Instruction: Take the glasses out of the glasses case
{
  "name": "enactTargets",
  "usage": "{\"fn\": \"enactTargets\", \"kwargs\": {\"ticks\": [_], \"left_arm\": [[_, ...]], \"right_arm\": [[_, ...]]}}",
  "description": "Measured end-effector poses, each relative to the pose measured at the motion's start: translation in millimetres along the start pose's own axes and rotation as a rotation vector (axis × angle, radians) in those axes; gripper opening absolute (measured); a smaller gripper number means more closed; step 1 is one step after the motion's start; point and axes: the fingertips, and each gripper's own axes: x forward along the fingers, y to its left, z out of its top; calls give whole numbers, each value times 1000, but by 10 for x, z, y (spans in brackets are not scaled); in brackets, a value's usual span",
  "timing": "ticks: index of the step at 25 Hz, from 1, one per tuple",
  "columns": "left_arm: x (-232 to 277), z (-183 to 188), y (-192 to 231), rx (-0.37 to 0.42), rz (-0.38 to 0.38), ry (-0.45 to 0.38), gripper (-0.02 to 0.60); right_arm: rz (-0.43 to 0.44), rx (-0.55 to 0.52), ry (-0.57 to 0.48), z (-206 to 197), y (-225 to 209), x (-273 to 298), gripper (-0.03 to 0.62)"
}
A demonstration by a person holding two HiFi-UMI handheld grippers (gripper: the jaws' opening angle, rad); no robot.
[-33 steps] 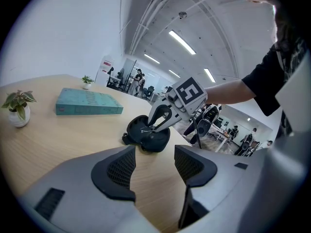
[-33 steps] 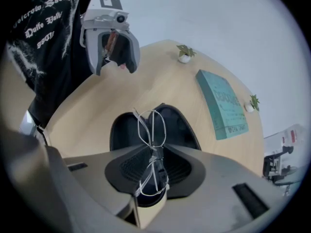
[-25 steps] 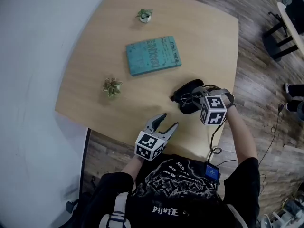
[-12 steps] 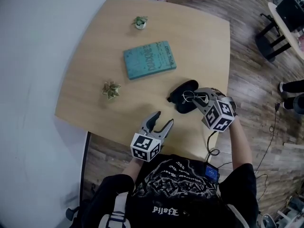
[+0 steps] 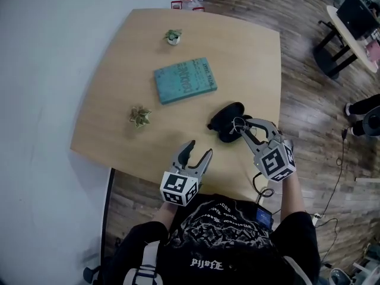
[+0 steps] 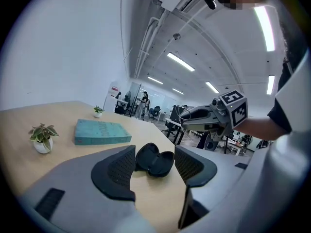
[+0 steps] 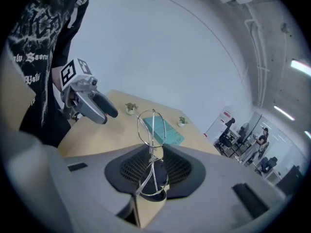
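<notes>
The black glasses case [image 5: 225, 119] lies open on the wooden table [image 5: 119, 100], with its inside bare in the left gripper view [image 6: 154, 160]. My right gripper [image 5: 249, 126] hangs just above and to the right of it, shut on thin wire-framed glasses [image 5: 238, 123]. In the right gripper view the glasses [image 7: 151, 130] stand upright between the pads of that gripper [image 7: 154, 168]. My left gripper [image 5: 194, 154] is open and holds nothing, lifted over the table's near edge. Its jaws [image 6: 154, 168] frame the case from a distance.
A teal book [image 5: 185, 80] lies behind the case. Two small potted plants stand on the table, one at the left [image 5: 140, 116] and one at the far side [image 5: 173, 36]. The table's right edge is close beside the case, with wooden floor [image 5: 309, 111] beyond it.
My right gripper has risen and rolled, lifting the glasses up out of the case. The left gripper has also risen a little.
</notes>
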Motion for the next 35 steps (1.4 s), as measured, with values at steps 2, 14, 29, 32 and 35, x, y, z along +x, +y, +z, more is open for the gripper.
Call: {"fn": "enactTargets", "kwargs": {"ticks": [2,14,29,32,35], "left_arm": [[-25,51,-27,13,0,-16,257],[-122,184,-169,51,-10,-57,257],[-188,117,-255,75,-34,-48,158],[-187,99,-237,111,-2,-37,66],[-180,69,-254,118,-12,-30,5]], "right_arm": [[-50,65,-31,-1,20,-107,94],[-302,430,-215,-96,228,-608,94],[-478,694,-214,-525,572,-737,95],[-471,683,-217,-474,568,-729,94],[-463,689,-223,-466,603,-714,94]]}}
